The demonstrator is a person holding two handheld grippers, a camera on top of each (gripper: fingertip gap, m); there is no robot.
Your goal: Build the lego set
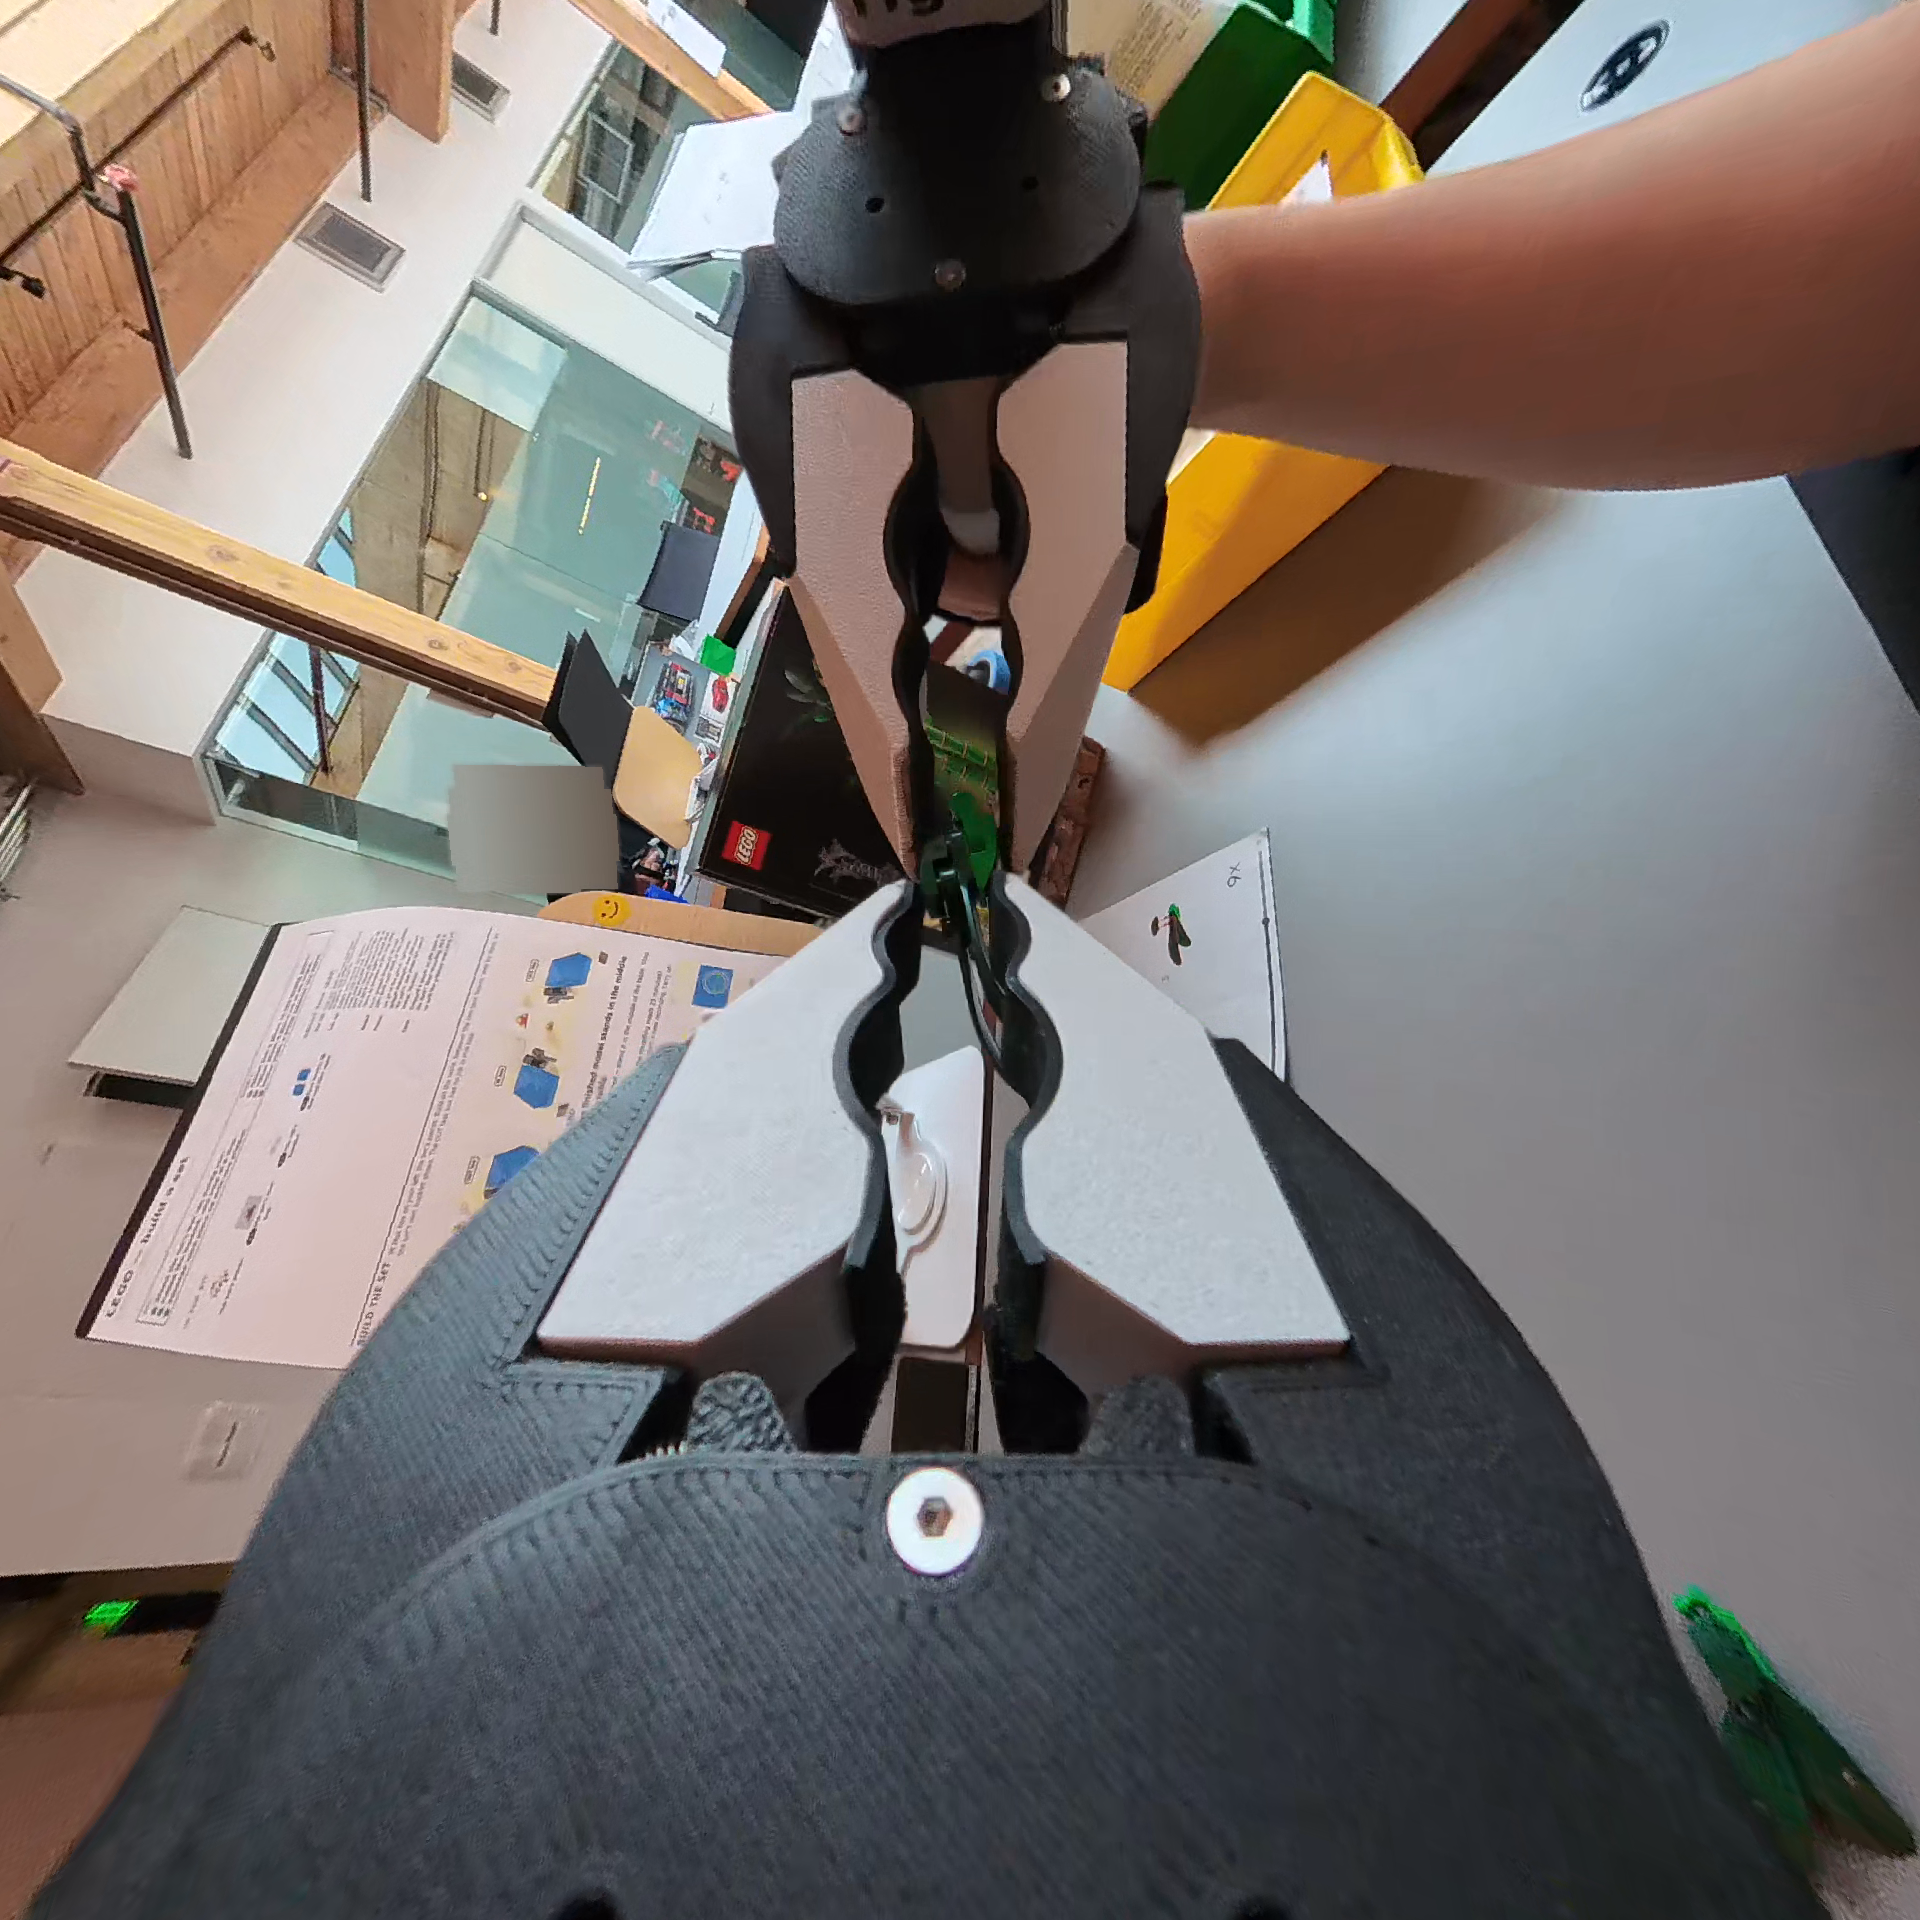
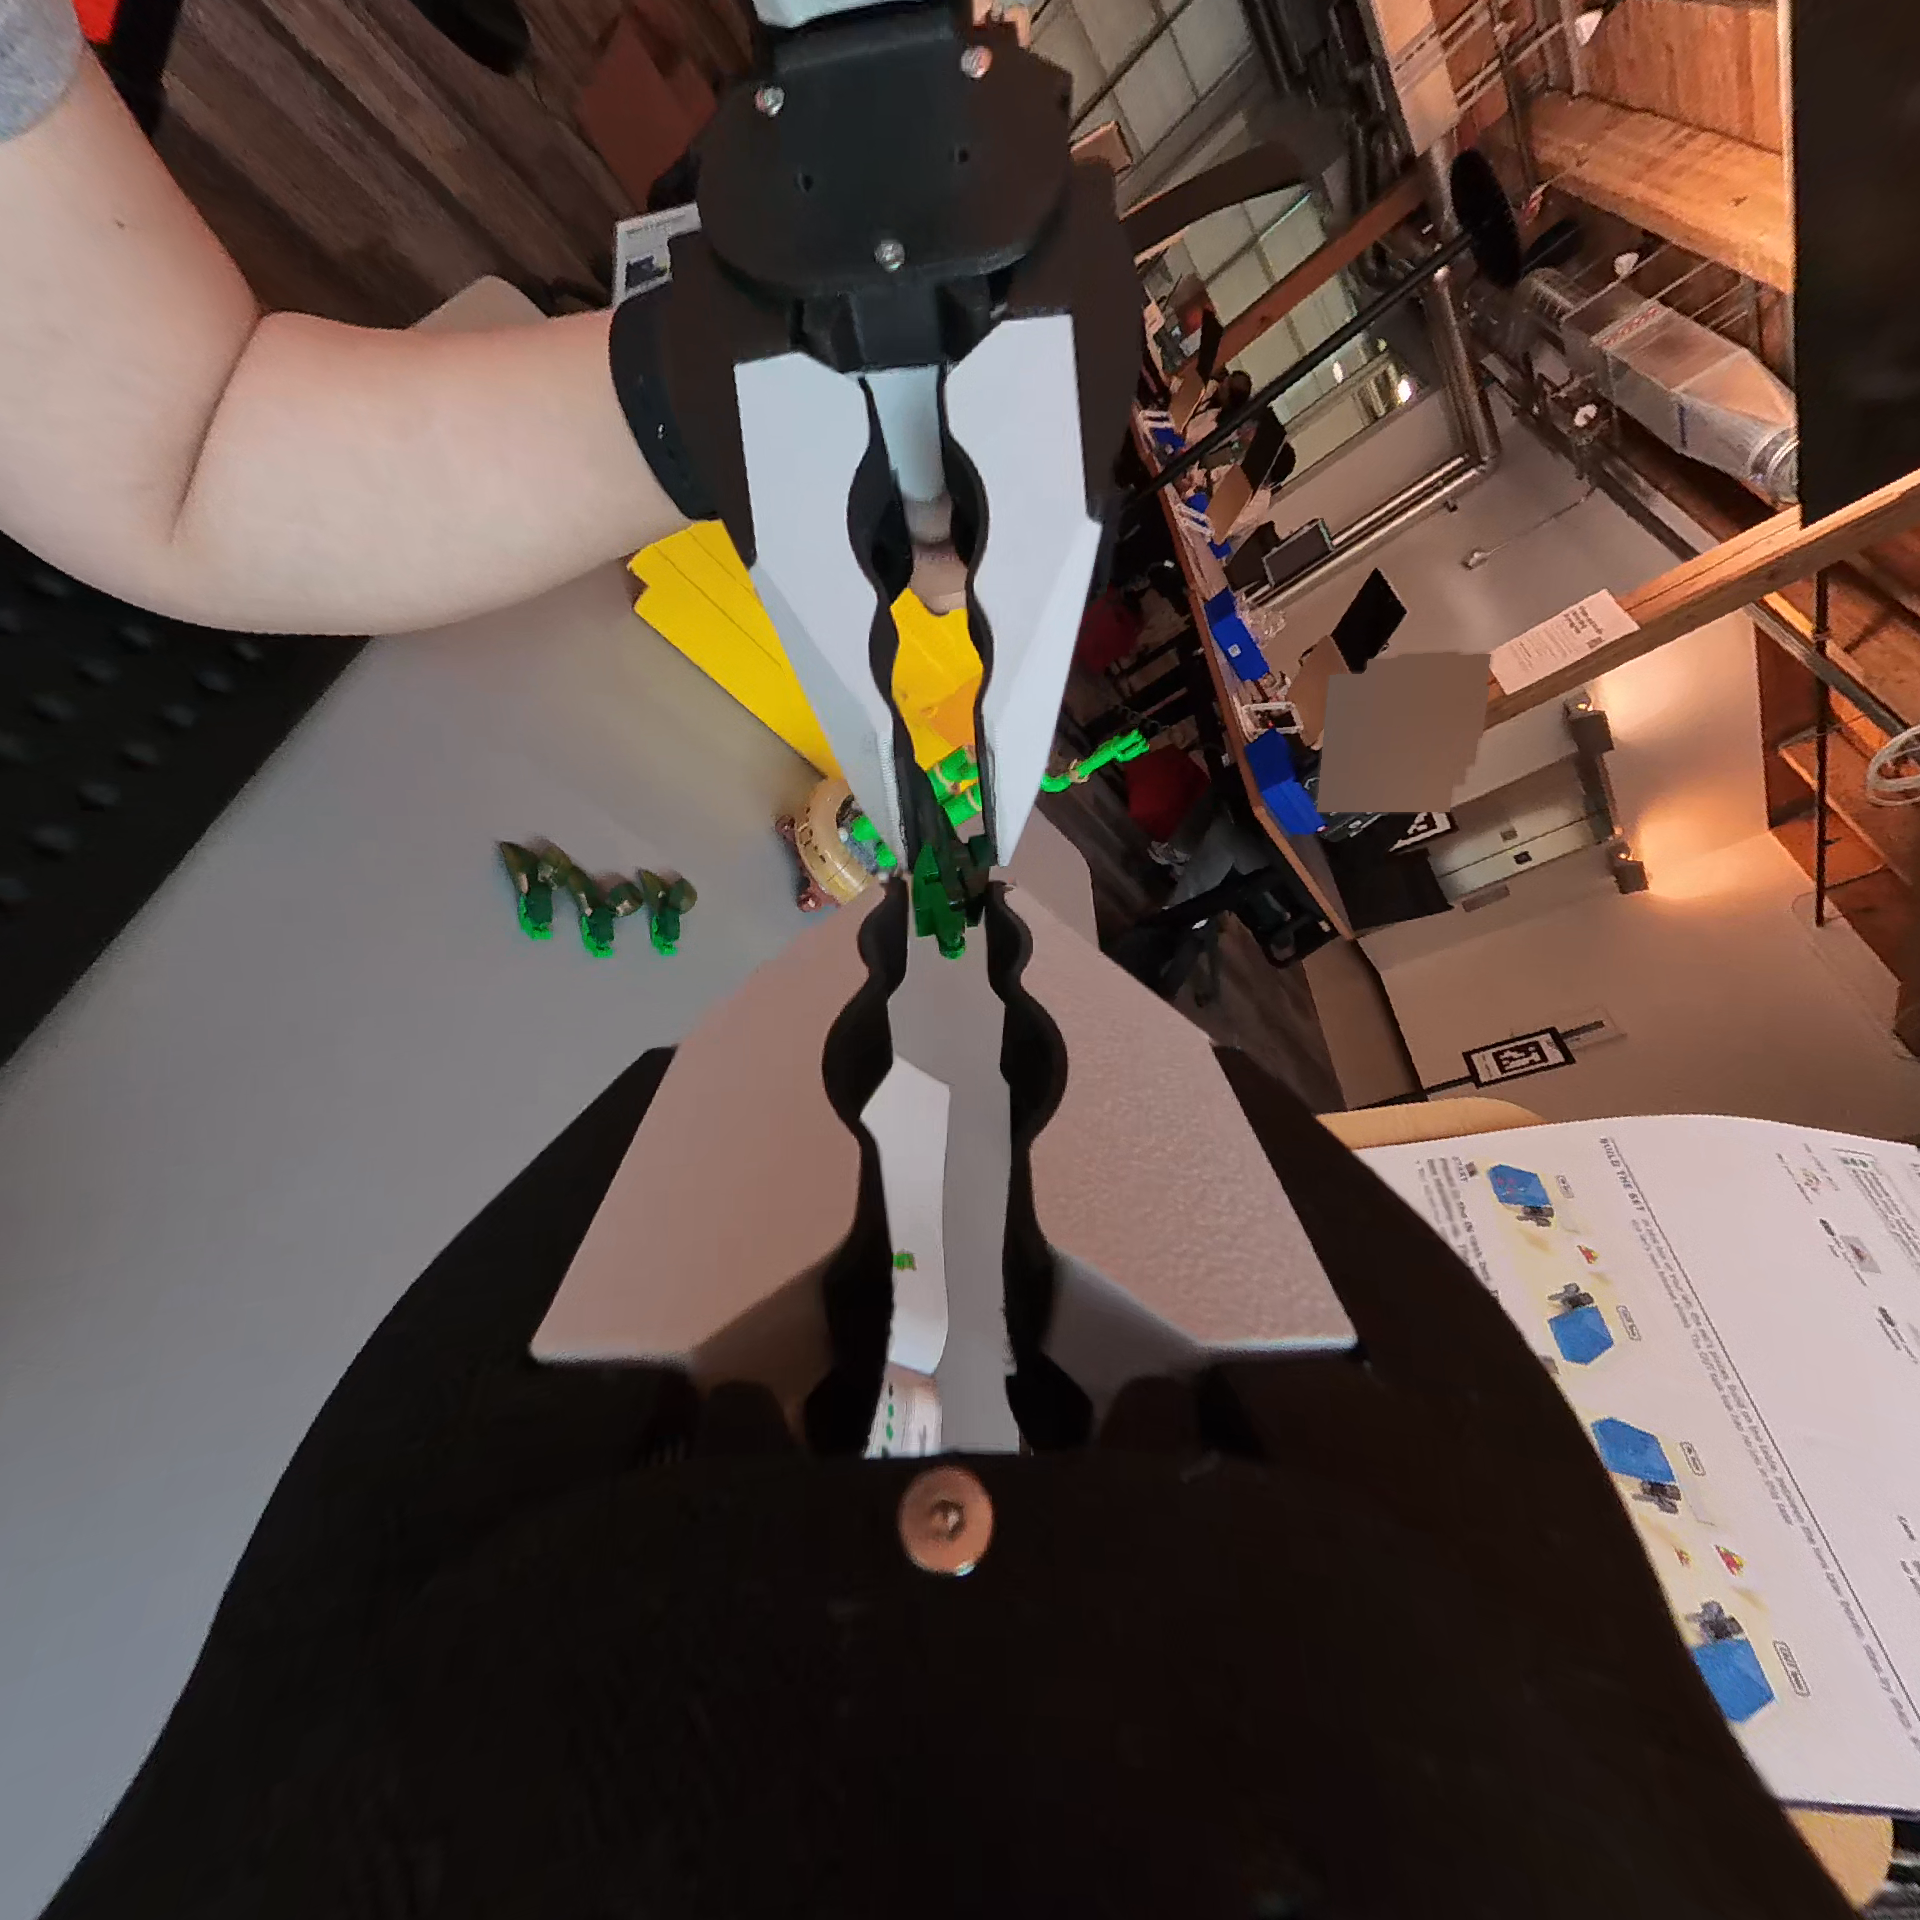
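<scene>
My two grippers meet tip to tip above the grey table point(image 2: 312, 1039). In the left wrist view, my left gripper point(image 1: 961, 906) is shut on a small dark green leaf piece point(image 1: 964, 868) with a thin dark stem running back between its fingers. My right gripper point(image 1: 956, 844) comes in from above, shut on the same green cluster. In the right wrist view, my right gripper point(image 2: 940, 916) is shut on the dark green pieces point(image 2: 938, 896), and my left gripper point(image 2: 940, 844) pinches them from the far side. Whether it is one piece or two is hidden by the fingers.
Three small green leaf assemblies point(image 2: 597, 902) and a tan round build point(image 2: 831, 844) lie on the table. A yellow bin point(image 1: 1247, 540), a black set box point(image 1: 790, 790), a printed instruction sheet point(image 1: 343, 1122) and more green pieces point(image 1: 1787, 1745) surround the grippers. A person's forearms hold both grippers.
</scene>
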